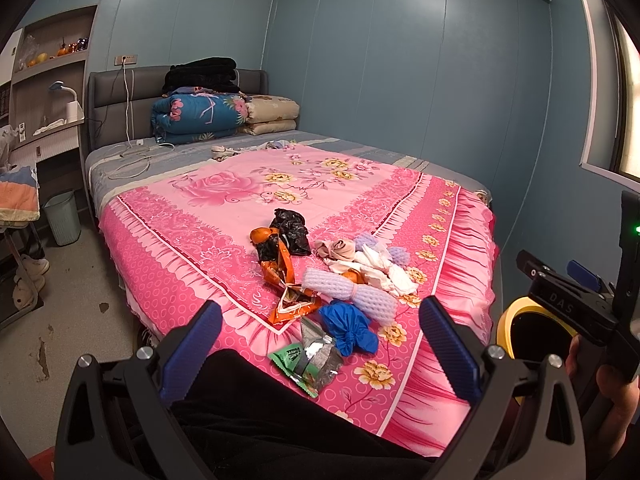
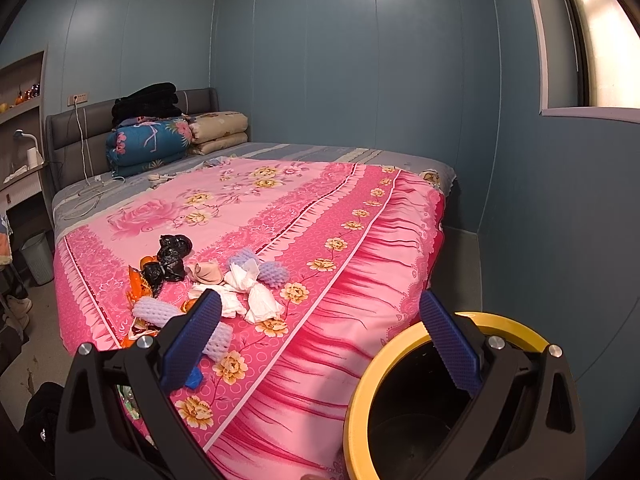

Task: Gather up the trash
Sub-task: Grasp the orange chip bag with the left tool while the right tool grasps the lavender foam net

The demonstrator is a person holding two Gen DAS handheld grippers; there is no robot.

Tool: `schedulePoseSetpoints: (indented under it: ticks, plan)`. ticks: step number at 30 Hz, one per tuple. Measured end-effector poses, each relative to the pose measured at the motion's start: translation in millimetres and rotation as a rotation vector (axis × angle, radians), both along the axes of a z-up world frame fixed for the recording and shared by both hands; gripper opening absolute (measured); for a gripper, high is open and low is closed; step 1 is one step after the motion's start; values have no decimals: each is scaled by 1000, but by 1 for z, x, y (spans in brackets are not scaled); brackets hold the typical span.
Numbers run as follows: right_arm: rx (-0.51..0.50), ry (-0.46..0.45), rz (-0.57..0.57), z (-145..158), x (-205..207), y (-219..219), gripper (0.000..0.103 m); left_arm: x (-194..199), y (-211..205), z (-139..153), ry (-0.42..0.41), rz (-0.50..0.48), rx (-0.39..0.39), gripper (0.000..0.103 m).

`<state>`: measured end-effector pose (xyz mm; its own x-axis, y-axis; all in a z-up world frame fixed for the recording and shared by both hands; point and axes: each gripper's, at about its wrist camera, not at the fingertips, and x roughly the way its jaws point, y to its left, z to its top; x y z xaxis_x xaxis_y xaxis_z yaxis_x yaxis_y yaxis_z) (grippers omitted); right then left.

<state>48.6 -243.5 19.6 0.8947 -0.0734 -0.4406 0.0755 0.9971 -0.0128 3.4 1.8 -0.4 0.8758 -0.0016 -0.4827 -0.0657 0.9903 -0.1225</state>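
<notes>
Both hand-held grippers, left [image 1: 320, 354] and right [image 2: 320, 342], gape wide, empty. Trash pile [image 1: 332, 276] sits on the bed [image 1: 224, 192]; yellow-rimmed bin [image 2: 404, 350] at four o'clock, dark inside.

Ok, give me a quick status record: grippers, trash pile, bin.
left gripper: open, empty, facing the pile
right gripper: open, empty
trash on pink bedspread: black plastic bags, orange wrapper, white tissues, blue bag, green-silver packet
yellow-rimmed bin: beside bed corner, looks empty
</notes>
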Motion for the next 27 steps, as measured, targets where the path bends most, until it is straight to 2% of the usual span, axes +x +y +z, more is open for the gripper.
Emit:
schedulePoseSetpoints:
  ticks: [6,12,18,22,27]
  plan:
    - [6,-8,-12,1,14,-6,95,-6,1,-8,-1,0,-5,95]
    - [87,13,44,5,30,-20,95,0,5,-17,48,-23,-66,95]
    - [140,36,107,20,48,-26,95,1,4,-16,45,-80,-96,95]
    - [125,67,124,25,61,-21,95,8,1,-13,68,-103,-72,95]
    - [106,110,201,23,74,-5,95,34,20,-16,125,-73,-89,95]
